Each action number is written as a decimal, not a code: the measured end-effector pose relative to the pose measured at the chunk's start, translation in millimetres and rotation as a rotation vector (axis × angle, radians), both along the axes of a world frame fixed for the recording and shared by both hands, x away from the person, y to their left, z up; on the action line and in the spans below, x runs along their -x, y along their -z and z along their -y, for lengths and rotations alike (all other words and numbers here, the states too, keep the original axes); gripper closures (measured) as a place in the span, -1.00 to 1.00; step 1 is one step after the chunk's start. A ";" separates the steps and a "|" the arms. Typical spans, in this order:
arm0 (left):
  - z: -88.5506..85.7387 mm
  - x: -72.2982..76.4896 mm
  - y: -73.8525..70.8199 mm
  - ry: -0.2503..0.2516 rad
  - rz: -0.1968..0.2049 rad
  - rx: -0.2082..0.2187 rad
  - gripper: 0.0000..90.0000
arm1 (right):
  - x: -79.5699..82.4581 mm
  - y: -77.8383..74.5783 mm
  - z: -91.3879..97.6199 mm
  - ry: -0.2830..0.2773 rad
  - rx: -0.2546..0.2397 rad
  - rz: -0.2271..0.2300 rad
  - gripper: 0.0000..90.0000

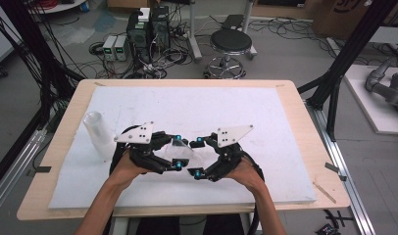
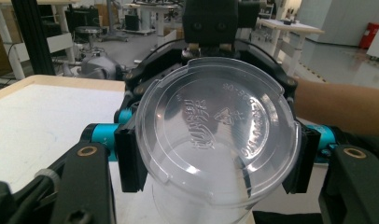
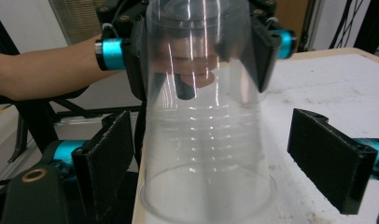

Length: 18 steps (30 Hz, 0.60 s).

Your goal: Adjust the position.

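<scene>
— White board [image 1: 265,161] over the wooden table; where is the clear cup [image 1: 181,152] relative to it?
— Above the board's near middle, clamped by the left gripper [image 1: 176,152] near its closed bottom.
— And the right gripper [image 1: 199,155]?
— Its jaws stand spread either side of the cup's rim end, not pressing. A second cup [image 1: 96,131] stands toward the board's left edge.

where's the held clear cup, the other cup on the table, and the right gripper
held clear cup [image 2: 215,135], left gripper view, its base
other cup [image 1: 95,128], high view, its side wall
right gripper [image 3: 211,158], right gripper view, midway between its fingertips
</scene>
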<state>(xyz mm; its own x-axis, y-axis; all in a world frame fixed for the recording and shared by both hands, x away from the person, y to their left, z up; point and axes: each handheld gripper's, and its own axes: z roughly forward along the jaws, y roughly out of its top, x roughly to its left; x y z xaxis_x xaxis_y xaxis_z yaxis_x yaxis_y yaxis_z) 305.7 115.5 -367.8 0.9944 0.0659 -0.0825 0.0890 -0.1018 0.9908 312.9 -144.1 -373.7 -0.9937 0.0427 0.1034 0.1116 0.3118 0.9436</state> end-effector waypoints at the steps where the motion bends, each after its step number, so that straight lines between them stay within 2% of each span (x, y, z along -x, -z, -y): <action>1: 0.8 0.0 -0.7 0.002 0.004 -0.001 -0.15 | 0.0 0.5 -2.1 -0.004 0.002 0.001 -0.67; 5: 2.6 0.5 -2.2 0.002 0.006 0.006 -0.15 | 1.3 1.7 -8.2 -0.014 0.003 0.008 -0.65; 7: 2.3 0.5 -2.8 -0.001 0.005 0.011 -0.15 | 1.9 2.0 -9.2 -0.001 0.006 0.014 -0.65; 12: 1.2 0.5 -3.5 -0.008 0.004 0.028 -0.15 | 3.9 5.1 -8.9 0.028 -0.025 0.027 -0.63; 15: 0.2 0.8 -3.8 -0.010 0.004 0.022 -0.15 | 4.3 6.6 -9.9 0.020 -0.024 0.037 -0.43; 18: -0.7 0.2 -3.9 -0.010 0.006 0.021 -0.14 | 5.6 6.3 -11.1 0.009 -0.026 0.052 -0.34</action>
